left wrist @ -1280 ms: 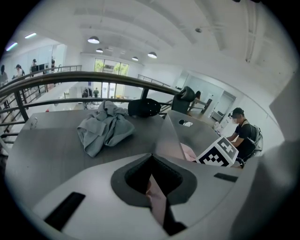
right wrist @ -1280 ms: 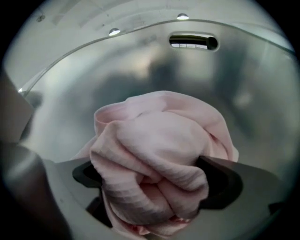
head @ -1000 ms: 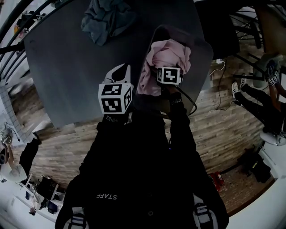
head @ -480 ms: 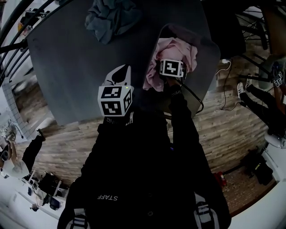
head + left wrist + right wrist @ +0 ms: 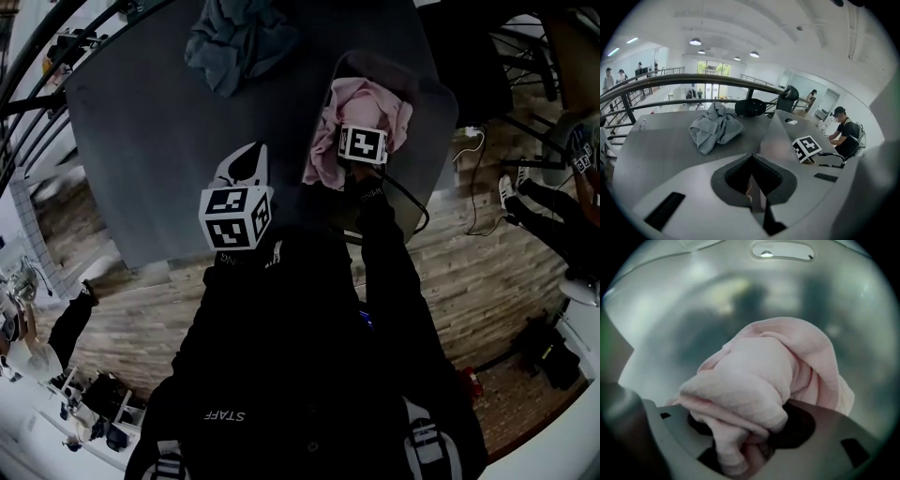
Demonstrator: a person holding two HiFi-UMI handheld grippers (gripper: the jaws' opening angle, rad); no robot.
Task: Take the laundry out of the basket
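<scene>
Inside the basket [image 5: 670,301] the right gripper's [image 5: 750,451] jaws have just been closing and pinch the pink garment [image 5: 759,366], likely for lifting. Beside the basket the left gripper [image 5: 753,199] hovers clenched, empty.

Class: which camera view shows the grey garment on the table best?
The left gripper view: the grey garment lies whole and unobstructed on the table. The head view cuts it off at the top edge; the right gripper view misses it.

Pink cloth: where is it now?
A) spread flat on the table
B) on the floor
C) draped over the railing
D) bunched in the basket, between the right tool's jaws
D: the pink cloth sits bunched in the basket, and the right tool, jaws just closing, pinches it.
</scene>
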